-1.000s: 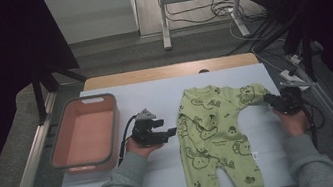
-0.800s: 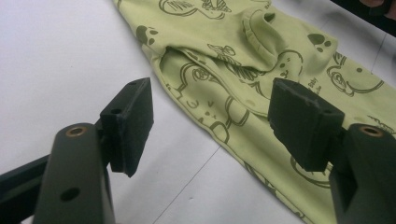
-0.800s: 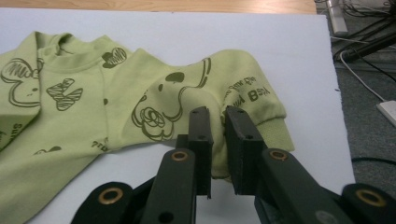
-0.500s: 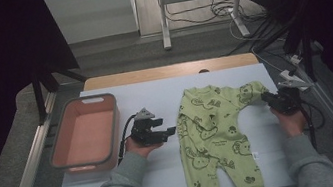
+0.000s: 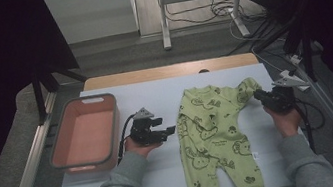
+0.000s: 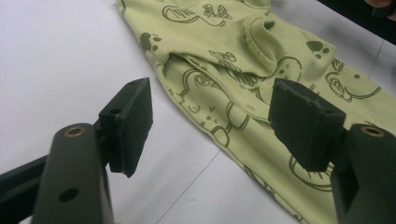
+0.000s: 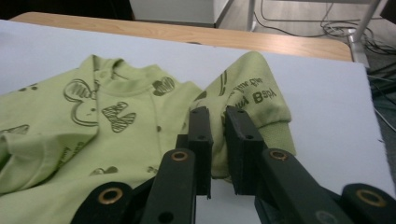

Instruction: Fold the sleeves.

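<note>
- Compared with a second ago, the right gripper [image 5: 262, 97] has pulled the sleeve [image 5: 246, 90] up and in a bit toward the romper's chest, so the sleeve now looks folded over instead of stretched out to the side. The left gripper [image 5: 169, 131] hasn't budged.
- The green baby romper [image 5: 212, 137] lies flat on the white surface [image 5: 154, 95], front up, neck toward the far edge and legs toward the person. It's covered in dark cartoon animal prints and paw marks.
- In the right gripper view the jaws are nearly pressed together, pinching a fold of the sleeve [image 7: 247, 102] just behind the ribbed cuff [image 7: 278, 135]. The fabric is bunched up between the pads, and the cuff end hangs off to the right of them.
- The left gripper sits just beside the romper's left edge, around chest level, held in the person's left hand [image 5: 143, 145]. Its jaws are spread wide with nothing between them; in the left gripper view [image 6: 210, 123] they frame the edge of the romper [image 6: 243, 79] and bare surface, pads off the cloth.
- A pink tray [image 5: 66, 162] stands at the left of the surface, well apart from the romper, with the left gripper between the two.
- The person's right hand [image 5: 284, 120] wraps the right gripper near the right edge of the surface, grey sleeves coming in from the bottom of the high view.
</note>
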